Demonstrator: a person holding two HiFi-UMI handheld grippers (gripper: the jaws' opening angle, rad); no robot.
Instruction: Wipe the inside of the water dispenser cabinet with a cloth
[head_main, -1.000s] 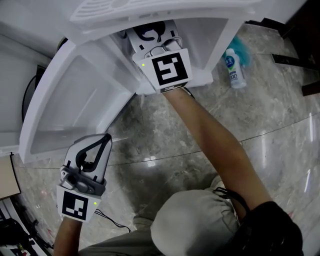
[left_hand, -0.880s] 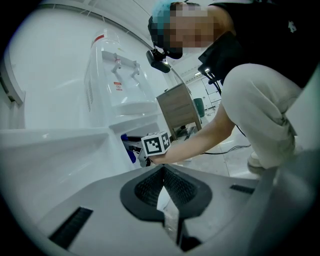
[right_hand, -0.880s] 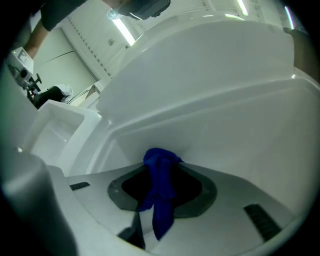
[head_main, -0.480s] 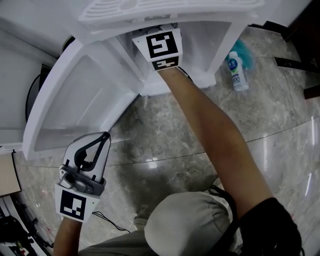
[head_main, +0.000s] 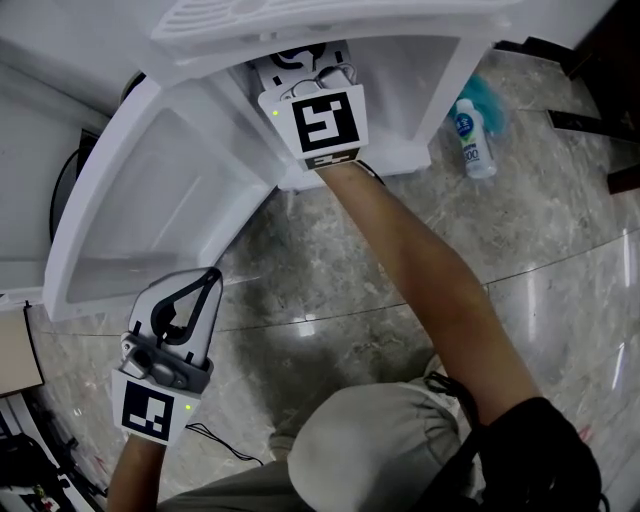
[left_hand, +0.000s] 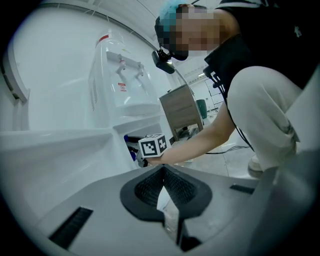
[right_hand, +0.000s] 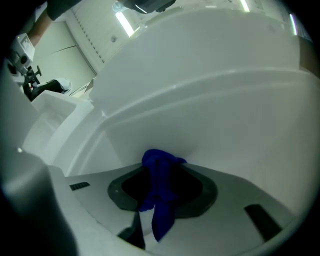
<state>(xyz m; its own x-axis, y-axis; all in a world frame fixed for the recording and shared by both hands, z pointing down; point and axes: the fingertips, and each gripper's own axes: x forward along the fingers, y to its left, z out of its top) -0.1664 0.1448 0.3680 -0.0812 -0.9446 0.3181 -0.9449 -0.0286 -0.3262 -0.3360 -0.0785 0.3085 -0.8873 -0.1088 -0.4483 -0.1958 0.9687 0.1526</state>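
Head view puts the left gripper (head_main: 212, 276) nearest, low over the marble floor (head_main: 330, 290) and clear of the work. Its jaws are pressed together with nothing between them, as the left gripper view confirms. Beyond it the white cabinet door (head_main: 130, 210) stands swung open, and the person's right forearm (head_main: 420, 270) reaches past it into the water dispenser cabinet (right_hand: 235, 105). Inside, the right gripper (right_hand: 161, 172) is clamped on a blue cloth (right_hand: 159, 185). The cloth is bunched between the jaws, with a small wad standing proud at the tips, close to the smooth white inner wall, and a limp tail hanging back toward the camera. Whether the wad actually touches the wall cannot be told. The cloth looks light, soft and floppy, so it will probably fold and drag rather than push back. A firm pinch on the thick bunched middle, leaving a pad forward of the tips, seems the right hold, since a thin edge would likely slide out under rubbing. Farthest off, a plastic bottle (head_main: 473, 137) lies on the floor just beside the cabinet's right side.
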